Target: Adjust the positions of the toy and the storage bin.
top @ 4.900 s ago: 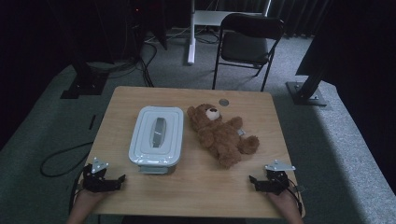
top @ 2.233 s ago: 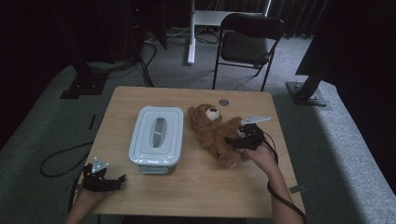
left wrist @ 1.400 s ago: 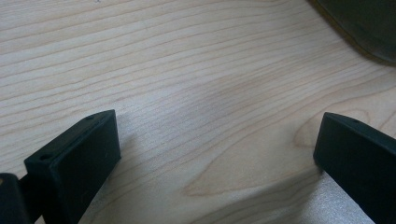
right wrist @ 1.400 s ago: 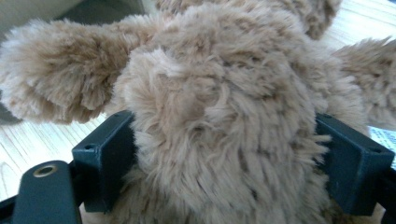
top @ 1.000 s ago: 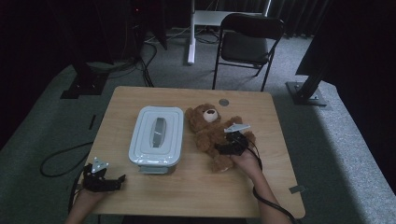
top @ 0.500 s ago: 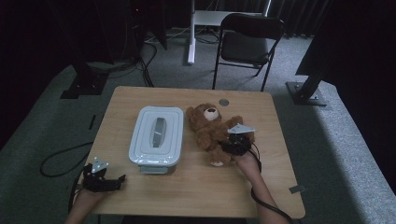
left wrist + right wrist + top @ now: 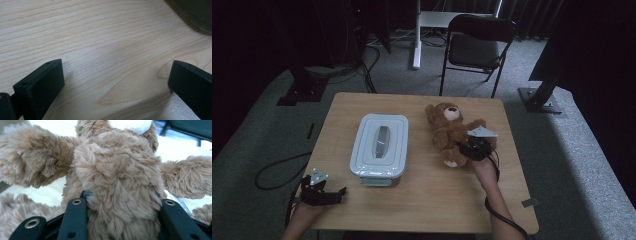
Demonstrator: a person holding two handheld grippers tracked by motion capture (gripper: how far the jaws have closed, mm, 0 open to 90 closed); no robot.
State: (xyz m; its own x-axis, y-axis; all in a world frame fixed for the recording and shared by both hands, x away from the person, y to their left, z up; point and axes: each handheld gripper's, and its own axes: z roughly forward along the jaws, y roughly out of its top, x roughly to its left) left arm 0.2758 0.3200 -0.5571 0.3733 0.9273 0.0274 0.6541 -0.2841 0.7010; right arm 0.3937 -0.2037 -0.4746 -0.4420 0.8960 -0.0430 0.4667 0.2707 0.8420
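Lying on its back near the right edge of the light wooden table [image 7: 422, 200], the one brown plush teddy bear [image 7: 447, 131] has its lower body clamped between the jaws of the right gripper [image 7: 470, 150], whose two black jaws press into the fur on either side of the belly in the right gripper view. One pale grey plastic lidded box [image 7: 380, 144] sits left of the bear, well apart from it, toward the table's left edge. At the near left corner the left gripper [image 7: 337, 192] rests on the bare wood with its two jaws wide apart, holding nothing.
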